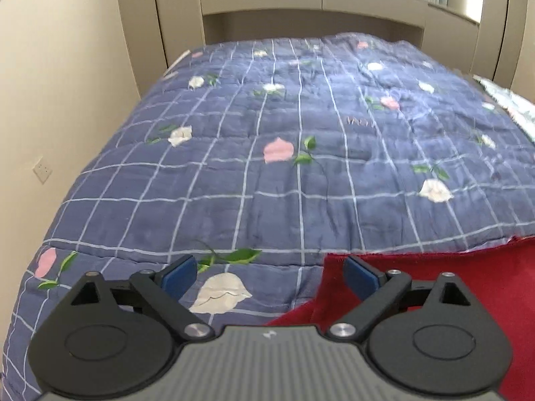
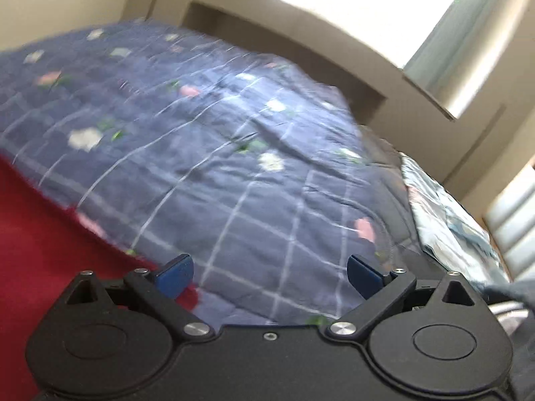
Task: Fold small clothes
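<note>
Left wrist view shows the left gripper (image 1: pixel 269 277) spread wide with nothing between its blue pads, hanging over the near edge of the quilt (image 1: pixel 284 153). A red garment (image 1: pixel 451 287) lies flat on the quilt at the near edge, running off to the right of that view; its left edge passes just under the right-hand pad.

From the right wrist view, the right gripper (image 2: pixel 270 275) is likewise wide open and empty. The same red garment (image 2: pixel 43 234) sits to its left, its edge reaching the left-hand pad.

The cloth looks soft, light and limp, probably a knit or fleece; I judge it will drape and sag when lifted and will not slip much between rubbery pads. The sensible places to pinch are its two outer edges or corners, one per gripper, so the fabric stays taut.

Most of the garment is cut off by both frames and hidden under the gripper bodies, so its shape, kind and folds so far cannot be told. The right view is blurred.
</note>
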Demonstrator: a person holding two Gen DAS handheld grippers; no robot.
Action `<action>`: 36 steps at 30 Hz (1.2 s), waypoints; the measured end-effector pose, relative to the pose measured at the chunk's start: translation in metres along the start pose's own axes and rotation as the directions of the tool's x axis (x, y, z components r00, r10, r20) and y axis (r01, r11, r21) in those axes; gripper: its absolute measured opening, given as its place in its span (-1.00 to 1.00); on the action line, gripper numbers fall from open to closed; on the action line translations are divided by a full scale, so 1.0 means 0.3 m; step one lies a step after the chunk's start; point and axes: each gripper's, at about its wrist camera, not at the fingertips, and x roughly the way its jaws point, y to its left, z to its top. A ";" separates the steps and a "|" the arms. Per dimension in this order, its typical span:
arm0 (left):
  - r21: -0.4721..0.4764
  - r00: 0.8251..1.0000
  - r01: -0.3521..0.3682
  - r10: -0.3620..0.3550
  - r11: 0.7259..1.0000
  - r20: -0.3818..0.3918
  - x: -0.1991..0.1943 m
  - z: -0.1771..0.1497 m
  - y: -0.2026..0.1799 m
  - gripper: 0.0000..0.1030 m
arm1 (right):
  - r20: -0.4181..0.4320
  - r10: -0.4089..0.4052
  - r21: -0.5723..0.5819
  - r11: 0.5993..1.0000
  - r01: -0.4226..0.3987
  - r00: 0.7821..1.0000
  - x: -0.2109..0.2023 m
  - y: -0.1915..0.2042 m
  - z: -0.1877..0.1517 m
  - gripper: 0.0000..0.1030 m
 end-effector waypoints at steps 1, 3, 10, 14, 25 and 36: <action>-0.005 1.000 0.009 -0.008 1.000 0.019 -0.018 -0.012 0.006 1.00 | 0.015 0.022 0.021 1.000 -0.022 1.000 -0.021 -0.011 -0.013 0.88; -0.009 0.998 0.022 -0.021 1.000 0.067 -0.059 -0.053 0.004 0.99 | 0.048 0.086 0.074 0.993 -0.089 0.995 -0.073 -0.023 -0.055 0.81; 0.000 0.980 0.099 -0.097 0.995 0.171 -0.208 -0.279 -0.070 1.00 | 0.116 0.273 0.206 0.934 -0.292 0.955 -0.195 0.020 -0.209 0.58; -0.004 0.980 0.014 -0.013 1.000 0.201 -0.267 -0.380 -0.100 1.00 | 0.082 0.248 0.277 0.925 -0.261 0.965 -0.151 0.058 -0.224 -0.05; -0.020 0.989 -0.060 0.062 0.998 0.132 -0.267 -0.525 -0.047 0.99 | 0.003 0.167 0.246 0.956 -0.162 0.986 -0.126 0.104 -0.244 -0.93; -0.217 0.990 0.068 -0.039 0.974 0.134 -0.210 -0.613 0.073 1.00 | 0.173 0.225 0.025 0.972 -0.233 0.959 -0.200 0.297 -0.087 0.71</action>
